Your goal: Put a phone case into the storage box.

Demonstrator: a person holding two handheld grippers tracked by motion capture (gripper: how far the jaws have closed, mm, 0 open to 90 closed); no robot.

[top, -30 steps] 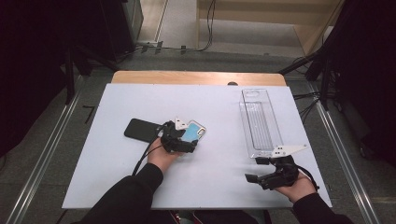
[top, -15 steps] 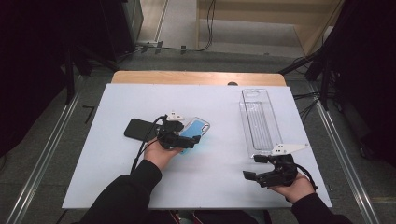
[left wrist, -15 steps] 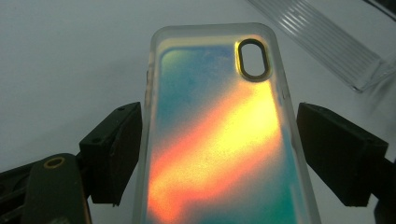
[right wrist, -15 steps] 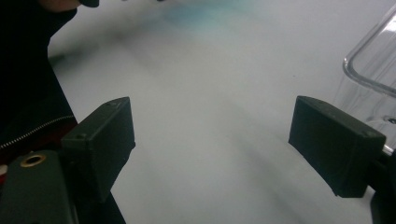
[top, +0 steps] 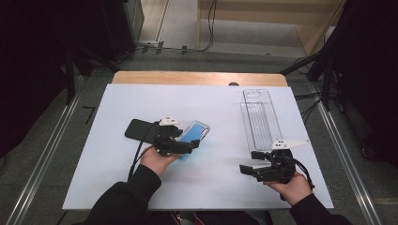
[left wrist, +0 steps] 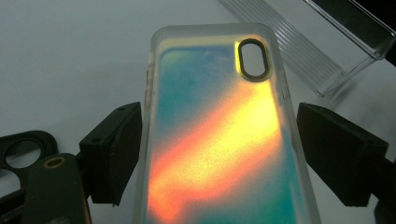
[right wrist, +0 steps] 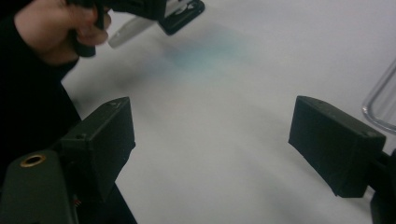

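Note:
An iridescent phone case (top: 197, 131), teal and orange with a clear rim, is held by its long sides in my left gripper (top: 186, 143). In the left gripper view the case (left wrist: 215, 140) fills the gap between the two black jaws of the gripper (left wrist: 219, 154). It hangs a little above the white table and throws a bluish shadow (right wrist: 210, 46) on it. A black phone case (top: 141, 130) lies flat just left of that hand. My right gripper (top: 251, 162) hovers open over the table's near right part, nothing between its jaws (right wrist: 210, 144).
A long clear plastic tray (top: 260, 117) lies lengthwise at the right of the white table (top: 216, 103), just beyond the right gripper; its corner shows (right wrist: 383, 102). A wooden strip (top: 197, 78) runs along the far edge. Dark stands and cables surround the table.
My left hand has risen a little, taking the iridescent case off the table. The right gripper has hardly moved.

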